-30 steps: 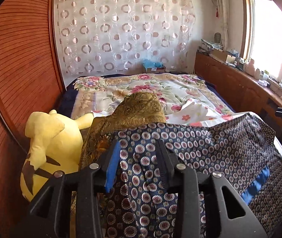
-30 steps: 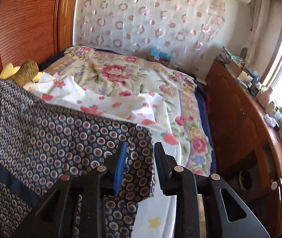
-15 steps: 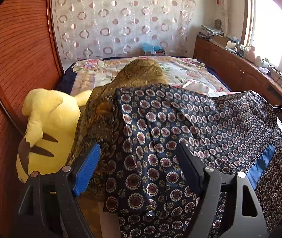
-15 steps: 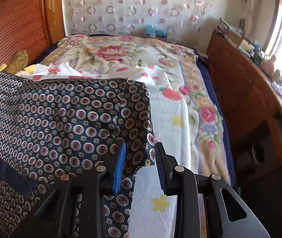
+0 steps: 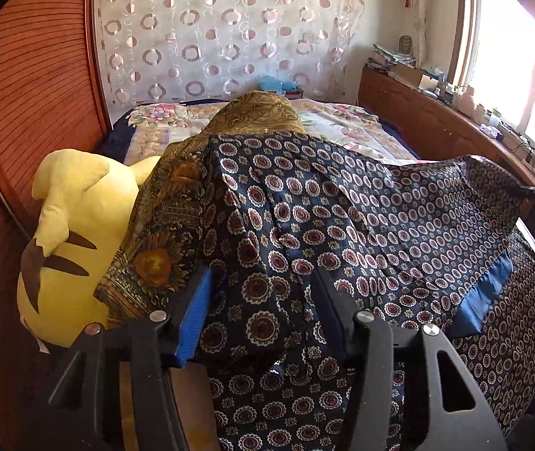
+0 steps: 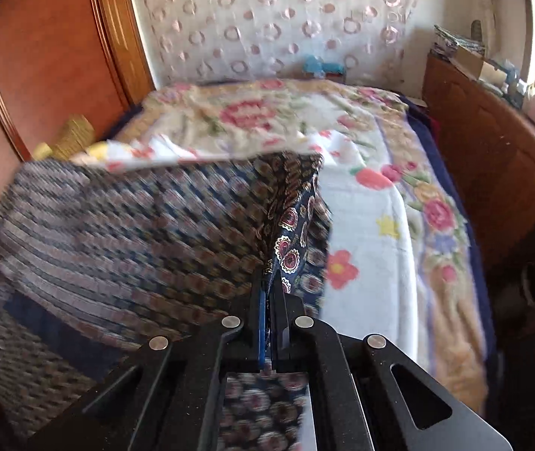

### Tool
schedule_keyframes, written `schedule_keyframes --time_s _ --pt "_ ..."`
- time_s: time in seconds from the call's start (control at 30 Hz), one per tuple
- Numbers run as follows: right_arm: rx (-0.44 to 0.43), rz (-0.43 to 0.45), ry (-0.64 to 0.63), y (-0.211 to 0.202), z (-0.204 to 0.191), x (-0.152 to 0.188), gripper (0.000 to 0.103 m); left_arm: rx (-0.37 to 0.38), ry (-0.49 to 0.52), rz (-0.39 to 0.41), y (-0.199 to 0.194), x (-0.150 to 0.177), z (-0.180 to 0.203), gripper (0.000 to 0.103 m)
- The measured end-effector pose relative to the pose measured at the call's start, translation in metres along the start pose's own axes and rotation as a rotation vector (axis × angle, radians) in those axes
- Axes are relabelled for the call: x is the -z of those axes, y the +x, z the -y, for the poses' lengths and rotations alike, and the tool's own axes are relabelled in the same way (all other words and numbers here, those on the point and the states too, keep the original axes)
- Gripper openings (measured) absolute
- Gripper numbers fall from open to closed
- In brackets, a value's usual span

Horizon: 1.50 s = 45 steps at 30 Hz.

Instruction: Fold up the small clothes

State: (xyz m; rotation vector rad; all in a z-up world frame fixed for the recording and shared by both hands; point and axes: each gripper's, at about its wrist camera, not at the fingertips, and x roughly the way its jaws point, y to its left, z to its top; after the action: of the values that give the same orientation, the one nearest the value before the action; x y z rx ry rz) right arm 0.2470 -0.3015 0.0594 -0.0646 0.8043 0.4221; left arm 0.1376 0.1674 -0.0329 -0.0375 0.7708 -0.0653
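Right gripper (image 6: 269, 297) has just clamped on the navy cloth's (image 5: 342, 225) corner! Left gripper (image 5: 259, 300), earlier wide, is closing around a fold, pads not pressing; cloth spans the bed (image 6: 372, 225).

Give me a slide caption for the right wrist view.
Right gripper, jaws shut on a corner of the navy patterned cloth above the floral bedspread.

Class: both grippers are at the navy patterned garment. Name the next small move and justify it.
Probably finish closing the left gripper: its fingers are closing around a fold of the navy garment without pinching it yet, while the right gripper already clamps its corner.
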Motion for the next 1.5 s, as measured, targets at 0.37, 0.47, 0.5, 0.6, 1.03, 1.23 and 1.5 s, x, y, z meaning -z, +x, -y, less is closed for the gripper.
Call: schedule_keyframes --time_s 0.37,0.47,0.5,0.6,1.03,1.23,1.5 --pt "-0.033 0.117 0.017 -0.066 -0.001 0.006 0.001 0.066 -0.011 0.027 -0.016 0.006 0.009 0.004" --pt "-0.028 0.117 0.044 -0.067 0.001 0.023 0.001 0.127 -0.045 0.061 -0.036 0.015 0.011 0.003" --pt "-0.035 0.118 0.058 -0.070 0.003 0.030 0.001 0.134 -0.049 0.068 -0.041 0.018 0.011 0.003" --pt "-0.052 0.121 0.096 -0.076 0.012 0.048 0.001 0.153 -0.073 0.083 -0.056 0.034 0.009 0.003" --pt "-0.057 0.090 0.153 -0.117 0.025 0.093 0.001 0.140 -0.162 0.061 -0.077 0.098 -0.007 0.002" --pt "-0.050 0.055 0.151 -0.134 0.018 0.119 0.001 0.110 -0.207 0.048 -0.082 0.121 -0.015 0.002" --pt "-0.048 0.012 0.129 -0.141 0.001 0.141 0.001 0.088 -0.228 0.042 -0.089 0.138 -0.022 0.002"
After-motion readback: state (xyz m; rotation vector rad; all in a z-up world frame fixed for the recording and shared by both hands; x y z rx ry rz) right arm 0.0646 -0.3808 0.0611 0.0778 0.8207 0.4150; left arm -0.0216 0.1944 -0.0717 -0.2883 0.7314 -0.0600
